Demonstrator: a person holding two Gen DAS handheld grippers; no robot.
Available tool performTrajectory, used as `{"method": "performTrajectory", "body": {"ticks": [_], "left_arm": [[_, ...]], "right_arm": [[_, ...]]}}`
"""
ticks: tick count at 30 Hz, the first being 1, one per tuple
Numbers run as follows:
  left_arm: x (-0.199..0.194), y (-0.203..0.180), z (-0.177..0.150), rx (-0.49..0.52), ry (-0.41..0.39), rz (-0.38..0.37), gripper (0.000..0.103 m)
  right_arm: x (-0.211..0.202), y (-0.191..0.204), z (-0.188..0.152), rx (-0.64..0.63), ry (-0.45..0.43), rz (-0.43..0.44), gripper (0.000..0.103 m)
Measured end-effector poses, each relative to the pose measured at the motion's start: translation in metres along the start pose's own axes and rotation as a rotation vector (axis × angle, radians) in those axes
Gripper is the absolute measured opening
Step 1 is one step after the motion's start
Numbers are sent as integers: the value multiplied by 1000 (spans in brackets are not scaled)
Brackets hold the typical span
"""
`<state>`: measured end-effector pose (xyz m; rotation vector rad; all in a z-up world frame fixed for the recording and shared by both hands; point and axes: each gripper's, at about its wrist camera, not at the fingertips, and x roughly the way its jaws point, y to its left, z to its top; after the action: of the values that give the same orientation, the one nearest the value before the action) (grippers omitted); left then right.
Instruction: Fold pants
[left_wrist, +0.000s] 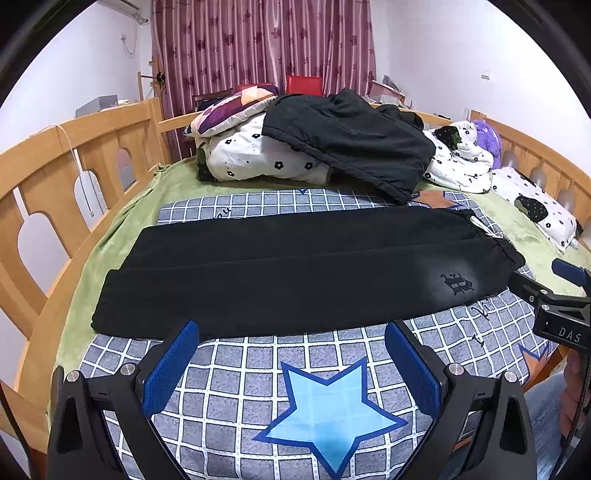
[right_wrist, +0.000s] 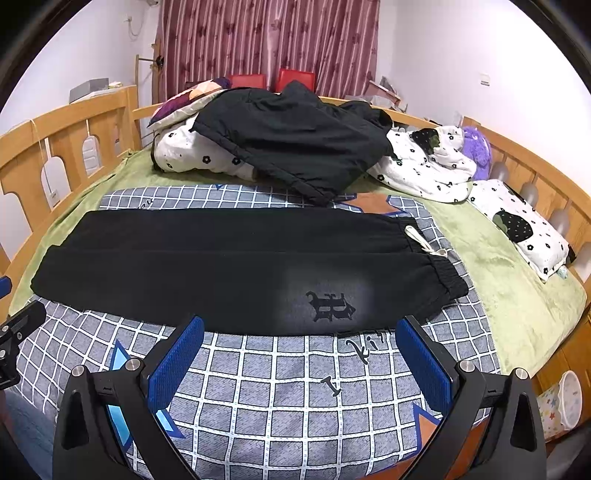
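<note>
Left wrist | pants (left_wrist: 295, 266) flat just beyond left tool (left_wrist: 291, 336); apart

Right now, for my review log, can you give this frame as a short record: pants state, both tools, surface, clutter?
pants: black pants laid flat across the bed, one leg over the other, waistband with white drawstring to the right
left tool: left tool open, empty, short of the pants' near edge
right tool: right tool open, empty, near the printed logo
surface: checked star-print sheet
clutter: dark jacket on floral quilt behind
</note>
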<state>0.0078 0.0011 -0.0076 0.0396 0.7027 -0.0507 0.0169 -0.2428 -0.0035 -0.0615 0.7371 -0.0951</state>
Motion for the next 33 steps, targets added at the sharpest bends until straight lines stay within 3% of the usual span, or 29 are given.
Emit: {"method": "performTrajectory", "body": {"ticks": [4, 8, 11, 14, 18, 21, 24, 29, 33], "left_arm": [[-1, 16, 10, -42, -14, -72, 102], [1, 37, 23, -142, -36, -135, 102], [6, 58, 39, -136, -57, -85, 101], [13, 83, 54, -118, -78, -15, 101], [38, 109, 57, -94, -40, 22, 100], [69, 132, 40, -113, 16, 28, 100], [103, 162, 10, -210, 80, -8, 100], [142, 194, -51, -358, 157, -52, 94], [158, 209, -87, -429, 183, -57, 89]], "right_arm": [[4, -2, 4, 13, 1, 19, 102], [6, -13, 16, 83, -11, 116, 102], [-1, -21, 33, 75, -67, 147, 102], [-7, -31, 53, 16, -140, 117, 102], [13, -58, 70, -22, -140, 86, 102], [43, -85, 64, 7, -103, 125, 102], [75, -109, 46, 57, -51, 147, 97], [134, -141, -12, 138, 79, 94, 78], [158, -158, -50, 218, 132, 115, 76]]}}
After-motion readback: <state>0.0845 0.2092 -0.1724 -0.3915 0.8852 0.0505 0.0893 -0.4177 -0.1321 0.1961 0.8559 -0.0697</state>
